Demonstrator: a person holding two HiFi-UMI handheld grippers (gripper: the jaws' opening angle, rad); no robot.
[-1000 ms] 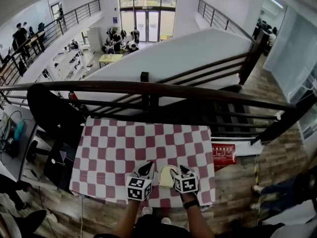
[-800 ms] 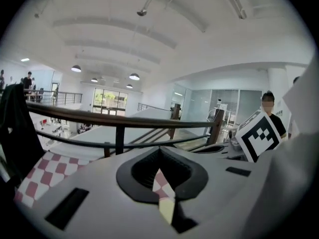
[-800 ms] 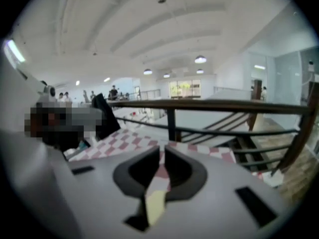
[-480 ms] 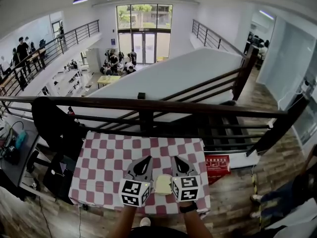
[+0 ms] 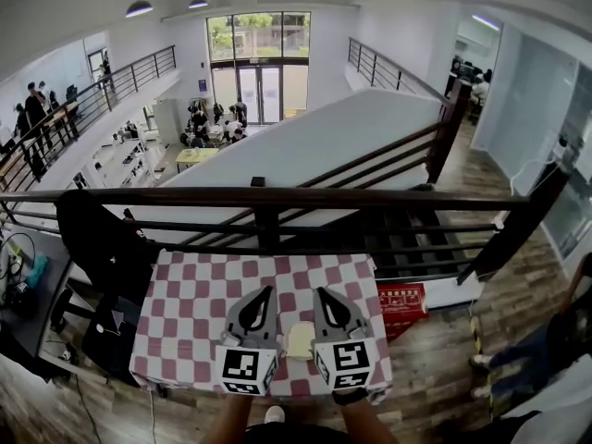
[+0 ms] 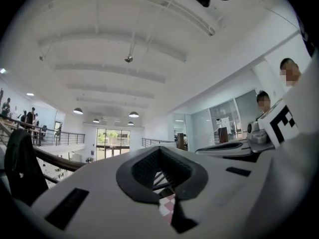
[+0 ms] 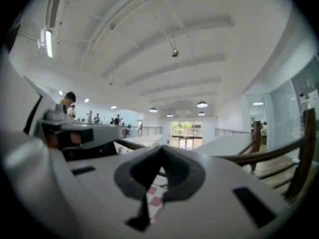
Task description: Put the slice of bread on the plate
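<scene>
The square table under a red-and-white checked cloth [image 5: 185, 294] is carrying the task's thing close to the middle of its near edge. Above that edge the white left gripper [image 5: 267, 291] and the white right gripper [image 5: 320, 291] are hovering level. Each is showing its jaws pressed together with nothing between them. Below and between them, the pale cream slice of bread [image 5: 299, 340] is lying flat. It is too small to tell whether a plate is sitting under it. With both grippers carrying nothing, the placing is probably finished. The slice's long axis is seemingly running from the near edge toward the far edge.
</scene>
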